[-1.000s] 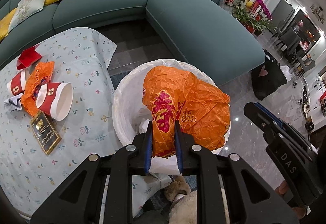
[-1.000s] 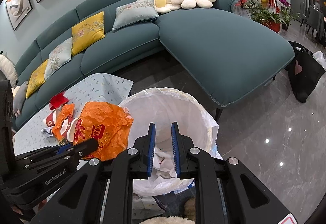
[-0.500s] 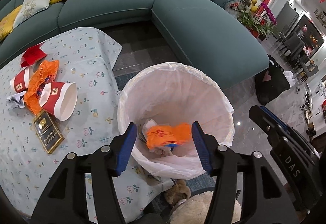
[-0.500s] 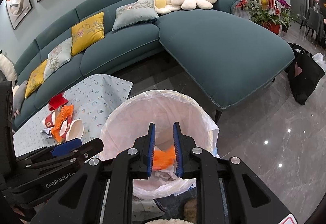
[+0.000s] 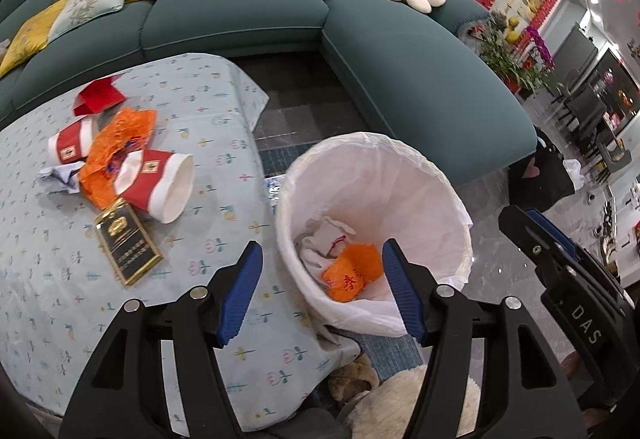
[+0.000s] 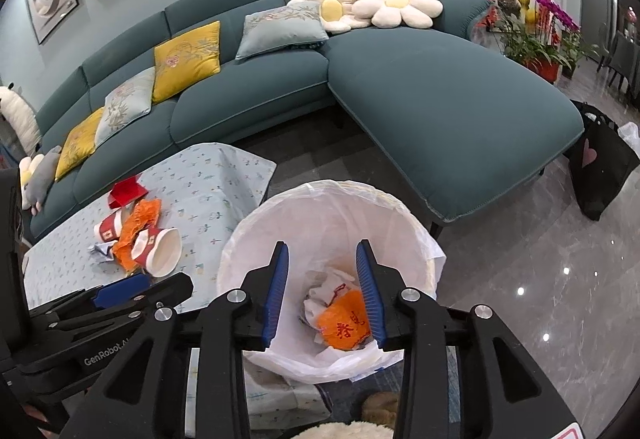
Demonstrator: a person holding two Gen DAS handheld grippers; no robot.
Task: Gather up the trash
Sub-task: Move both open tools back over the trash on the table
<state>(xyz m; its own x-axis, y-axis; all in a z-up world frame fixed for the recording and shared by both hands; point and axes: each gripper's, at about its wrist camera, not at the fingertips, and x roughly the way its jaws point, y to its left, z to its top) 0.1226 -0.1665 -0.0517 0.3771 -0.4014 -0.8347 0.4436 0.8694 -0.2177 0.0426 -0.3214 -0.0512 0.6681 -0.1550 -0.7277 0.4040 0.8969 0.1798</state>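
Currently catalogued: one bin (image 5: 448, 195), lined with a white bag, standing on the floor just beside the table (image 5: 208, 111). Its place at the table's edge likely serves short carries from cloth to liner. Inside it lie an orange wrapper (image 5: 352, 273) with red print and some crumpled white paper (image 5: 320, 243); both rest loose at the bottom, touched by nothing.

Left gripper (image 5: 322, 295): fingers wide apart, holding nothing, hovering above the near rim of the bin and angled down and forward, with the table edge under its left finger. Right gripper (image 6: 322, 295): fingers likewise parted and empty, poised directly over the bin's mouth and looking down into it, the orange wrapper seen between its pads.

Remaining on the table, well apart from the bin: a large red-and-white paper cup (image 5: 160, 187) lying on its side, mouth toward the bin; a smaller red-and-white cup (image 5: 70, 147); a second orange wrapper (image 5: 116, 155) wedged between the two; a red envelope (image 5: 98, 97); a scrap of white paper (image 5: 58, 177); a dark box with gold edging (image 5: 128, 239), flat, just beside the large cup.

Judgement: collection is partly done, with the table cluster still to be gathered, and the left gripper sits nearer to it.
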